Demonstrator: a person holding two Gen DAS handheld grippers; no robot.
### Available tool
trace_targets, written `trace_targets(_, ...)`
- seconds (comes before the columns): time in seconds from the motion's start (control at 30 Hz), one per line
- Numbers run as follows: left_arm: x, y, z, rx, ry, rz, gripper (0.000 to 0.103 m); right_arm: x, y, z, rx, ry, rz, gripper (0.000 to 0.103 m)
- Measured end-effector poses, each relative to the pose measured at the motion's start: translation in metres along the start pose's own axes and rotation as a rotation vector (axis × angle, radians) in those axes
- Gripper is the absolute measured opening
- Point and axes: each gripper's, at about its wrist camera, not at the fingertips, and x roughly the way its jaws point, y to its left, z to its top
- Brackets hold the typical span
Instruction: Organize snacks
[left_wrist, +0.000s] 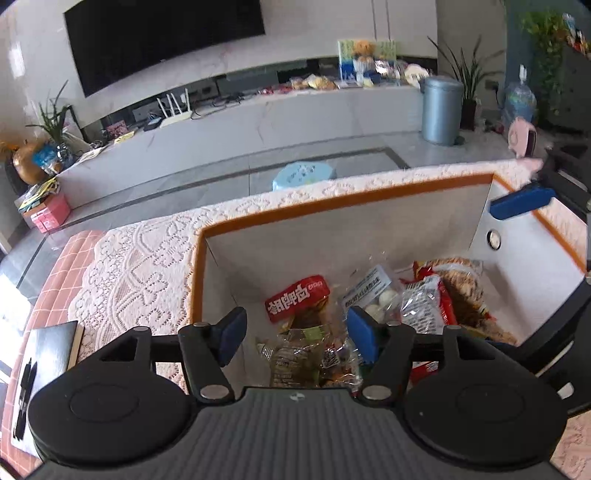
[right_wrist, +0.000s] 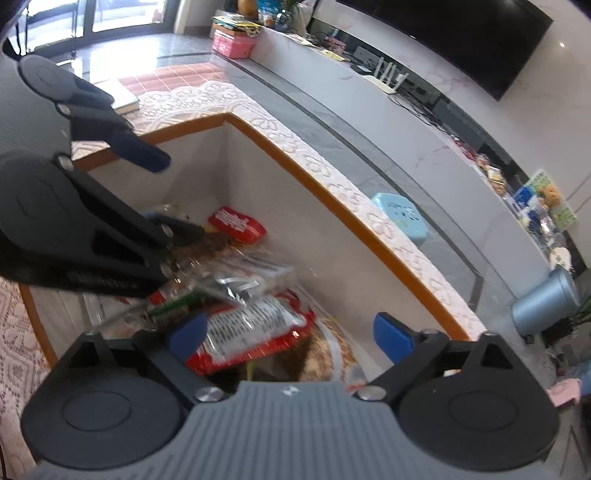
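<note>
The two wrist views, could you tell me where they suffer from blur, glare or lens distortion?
Left wrist view: the fisheye bends the TV wall and the bin's orange rim into curves; the right gripper's blue pad at the edge is smeared. Right wrist view: the red-and-white snack packet is motion-blurred, as is the left gripper, and daylight blows out the floor by the glass doors.

Storage bin (left_wrist: 347, 225): pale grey-white walls, orange rim.
Tablecloth (left_wrist: 140, 258) left of the left gripper (left_wrist: 297, 334): cream lace, floral openwork.
Snack packet (left_wrist: 297, 297) just ahead of its blue pads: red, white lettering.
Noodle packet (right_wrist: 255, 328) between the right gripper (right_wrist: 291, 334) pads: red border, white printed panel.
Stool (left_wrist: 303, 175) beyond the bin: light blue.
</note>
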Motion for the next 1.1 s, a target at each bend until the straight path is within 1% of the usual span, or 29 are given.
trace_targets(0.13, -0.019, 0.005, 0.003, -0.084, -0.040, -0.033, 0.075, -0.023, -0.010, -0.009, 0.047, -0.009, -0.015, 0.097)
trace_targets(0.2, -0.033, 0.006, 0.005, -0.132, -0.075, -0.030, 0.076, -0.039, -0.015, -0.014, 0.085, -0.022, -0.028, 0.097)
trace_targets(0.3, -0.058, 0.000, 0.008, -0.156, -0.143, 0.013, 0.078, -0.067, -0.018, -0.022, 0.145, -0.053, -0.062, 0.099)
trace_targets(0.43, -0.095, -0.009, 0.007, -0.174, -0.230, 0.032, 0.082, -0.110, -0.018, -0.038, 0.215, -0.118, -0.113, 0.099)
trace_targets(0.5, -0.115, -0.019, 0.002, -0.162, -0.276, 0.077, 0.084, -0.132, -0.017, -0.046, 0.261, -0.159, -0.139, 0.099)
trace_targets(0.53, -0.121, -0.022, 0.000, -0.155, -0.291, 0.087, 0.084, -0.143, -0.016, -0.051, 0.288, -0.183, -0.154, 0.099)
trace_targets(0.67, -0.142, -0.033, -0.009, -0.144, -0.304, 0.065, 0.086, -0.183, -0.009, -0.071, 0.406, -0.268, -0.230, 0.099)
trace_targets(0.7, -0.146, -0.036, -0.011, -0.139, -0.309, 0.067, 0.088, -0.192, -0.007, -0.076, 0.436, -0.287, -0.244, 0.100)
trace_targets(0.73, -0.151, -0.040, -0.013, -0.129, -0.317, 0.079, 0.094, -0.199, -0.005, -0.082, 0.466, -0.307, -0.255, 0.100)
trace_targets(0.83, -0.165, -0.051, -0.021, -0.104, -0.364, 0.118, 0.096, -0.220, 0.008, -0.100, 0.545, -0.380, -0.280, 0.100)
trace_targets(0.9, -0.170, -0.053, -0.026, -0.124, -0.368, 0.111, 0.096, -0.233, 0.018, -0.114, 0.584, -0.429, -0.298, 0.100)
trace_targets(1.0, -0.172, -0.053, -0.030, -0.158, -0.340, 0.065, 0.096, -0.242, 0.032, -0.131, 0.638, -0.438, -0.329, 0.100)
trace_targets(1.1, -0.170, -0.057, -0.038, -0.159, -0.307, 0.063, 0.096, -0.242, 0.039, -0.148, 0.685, -0.427, -0.352, 0.100)
